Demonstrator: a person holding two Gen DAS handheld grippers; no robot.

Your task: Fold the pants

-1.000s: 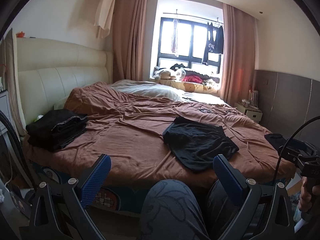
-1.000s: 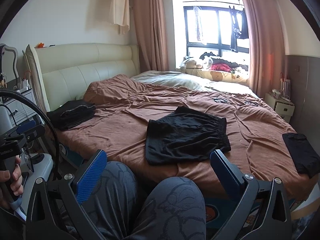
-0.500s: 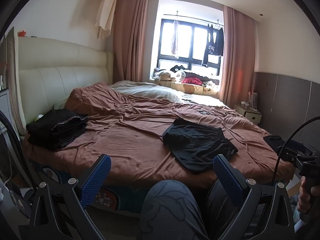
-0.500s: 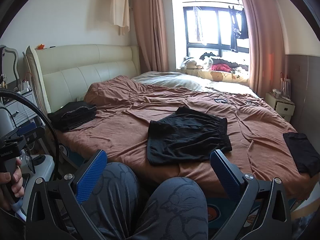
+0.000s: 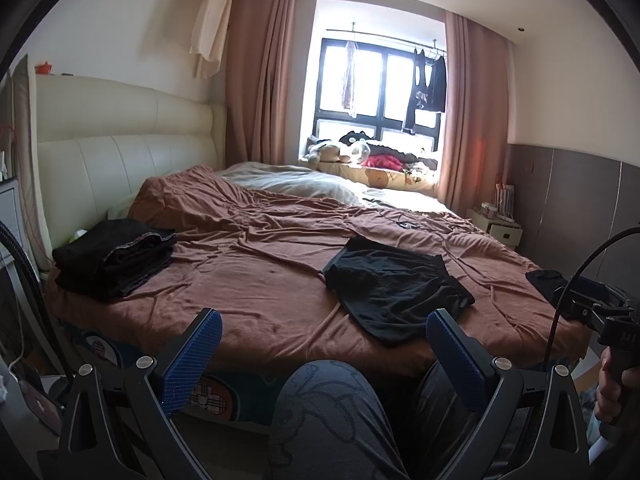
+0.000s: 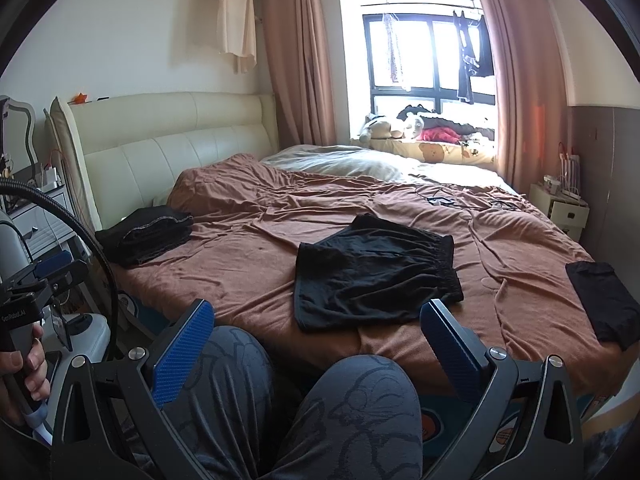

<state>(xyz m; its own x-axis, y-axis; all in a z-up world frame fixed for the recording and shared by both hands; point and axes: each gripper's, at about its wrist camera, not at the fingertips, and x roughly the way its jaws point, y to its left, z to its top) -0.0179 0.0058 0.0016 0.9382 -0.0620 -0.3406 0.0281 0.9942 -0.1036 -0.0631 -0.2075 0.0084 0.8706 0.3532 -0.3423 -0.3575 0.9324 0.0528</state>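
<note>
Black shorts (image 5: 394, 286) (image 6: 374, 276) lie flat on the brown bedspread near the bed's front edge, waistband to the right. My left gripper (image 5: 320, 330) hangs open in front of the bed, well short of the shorts, with nothing between its blue pads. Open too, my right gripper (image 6: 318, 324) is held above the person's knees (image 6: 360, 408), just short of the shorts' near hem. The other gripper's handle and a hand show at the frame edge in each view.
A stack of folded dark clothes (image 5: 114, 258) (image 6: 150, 234) sits at the bed's left side by the cream headboard. A small folded black garment (image 6: 604, 300) lies at the right front corner. A nightstand (image 6: 566, 210) stands at the right wall.
Both cameras drifted slightly; the shorts sit a little further right in the right wrist view. Both grippers stayed open and nothing on the bed moved.
</note>
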